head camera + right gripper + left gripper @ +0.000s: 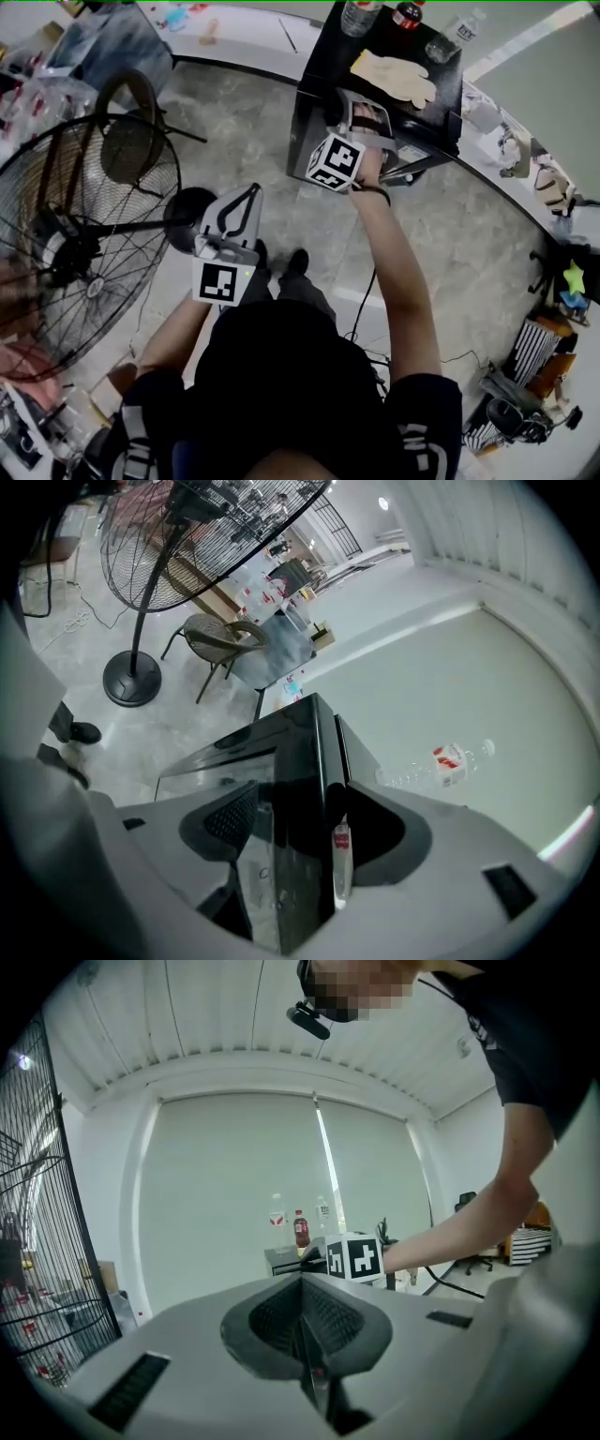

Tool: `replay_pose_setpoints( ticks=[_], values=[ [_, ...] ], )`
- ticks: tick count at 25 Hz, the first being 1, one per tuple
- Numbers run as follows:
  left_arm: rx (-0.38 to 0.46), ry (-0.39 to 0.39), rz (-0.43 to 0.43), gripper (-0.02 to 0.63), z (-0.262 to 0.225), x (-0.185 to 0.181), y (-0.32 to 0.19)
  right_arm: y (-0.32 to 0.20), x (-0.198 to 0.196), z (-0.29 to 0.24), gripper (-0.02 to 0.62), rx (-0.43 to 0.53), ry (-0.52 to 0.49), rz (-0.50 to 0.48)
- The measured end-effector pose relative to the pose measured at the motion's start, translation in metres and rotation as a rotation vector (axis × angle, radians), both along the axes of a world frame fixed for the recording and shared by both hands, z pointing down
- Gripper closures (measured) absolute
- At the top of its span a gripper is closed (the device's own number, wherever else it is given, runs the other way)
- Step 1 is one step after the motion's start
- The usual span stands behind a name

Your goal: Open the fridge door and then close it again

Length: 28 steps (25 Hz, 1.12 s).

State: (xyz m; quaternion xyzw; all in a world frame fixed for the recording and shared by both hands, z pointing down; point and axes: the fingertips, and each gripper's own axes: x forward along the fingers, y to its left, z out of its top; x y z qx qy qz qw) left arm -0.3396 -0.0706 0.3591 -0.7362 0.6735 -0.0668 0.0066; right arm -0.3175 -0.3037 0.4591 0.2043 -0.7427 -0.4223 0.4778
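Note:
A small black fridge [323,56] stands on the floor ahead of me. My right gripper [367,120] is at its front top corner, marker cube toward me. In the right gripper view the fridge door [291,761] runs edge-on between the jaws, and my right gripper [300,829] is shut on that edge. A narrow gap shows between door and cabinet. My left gripper [246,195] hangs free over the floor to the fridge's left. It points level at the distant fridge [281,1258], and my left gripper [305,1335] is shut with nothing in it.
A large floor fan [84,244] with a round base [187,214] stands close on the left, a chair [131,131] behind it. A pale glove [394,75] and bottles [361,14] lie on the fridge top. A curved white counter [234,42] runs behind.

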Motion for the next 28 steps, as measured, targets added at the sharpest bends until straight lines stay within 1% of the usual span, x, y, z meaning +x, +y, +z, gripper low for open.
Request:
replay_pose_setpoints(
  ticks=[5, 9, 12, 15, 16, 18, 19, 20, 22, 23, 24, 26, 27, 28],
  values=[
    [-0.004, 0.005, 0.005, 0.583, 0.0, -0.006, 0.001, 0.001, 0.0, -0.001, 0.282, 0.0, 0.001, 0.001],
    [-0.003, 0.003, 0.008, 0.583, 0.0, -0.008, -0.004, 0.002, 0.0, 0.001, 0.282, -0.005, -0.004, -0.016],
    [-0.001, -0.009, 0.012, 0.583, -0.001, -0.008, -0.008, 0.003, 0.003, -0.004, 0.302, -0.009, -0.028, -0.02],
    [0.002, -0.006, 0.011, 0.583, 0.0, -0.007, -0.011, 0.007, 0.006, -0.011, 0.347, -0.002, -0.068, -0.024],
    [0.002, -0.009, 0.011, 0.583, 0.0, -0.008, -0.011, 0.009, 0.008, -0.014, 0.347, -0.006, -0.083, -0.026],
    [0.004, -0.018, 0.013, 0.583, 0.0, -0.007, -0.013, 0.013, 0.011, -0.019, 0.349, -0.027, -0.118, -0.024],
    [0.008, -0.018, 0.014, 0.583, -0.001, -0.007, -0.014, 0.015, 0.014, -0.022, 0.361, -0.041, -0.142, -0.019],
    [0.01, -0.016, 0.014, 0.583, -0.001, -0.007, -0.015, 0.018, 0.016, -0.025, 0.379, -0.057, -0.17, -0.015],
    [0.007, -0.015, 0.015, 0.583, -0.001, -0.006, -0.017, 0.025, 0.021, -0.034, 0.38, -0.095, -0.241, -0.011],
    [0.007, -0.018, 0.017, 0.583, -0.001, -0.007, -0.017, 0.029, 0.023, -0.038, 0.392, -0.116, -0.277, -0.009],
    [0.01, -0.022, 0.019, 0.583, -0.001, -0.006, -0.018, 0.034, 0.026, -0.041, 0.42, -0.136, -0.312, -0.005],
    [0.02, -0.027, 0.02, 0.583, -0.003, -0.006, -0.018, 0.042, 0.033, -0.047, 0.451, -0.174, -0.377, 0.003],
    [0.023, -0.026, 0.019, 0.583, -0.004, -0.006, -0.018, 0.046, 0.037, -0.05, 0.481, -0.194, -0.411, 0.009],
    [0.027, -0.024, 0.016, 0.583, -0.004, -0.006, -0.018, 0.05, 0.041, -0.053, 0.492, -0.216, -0.448, 0.016]
  ],
)
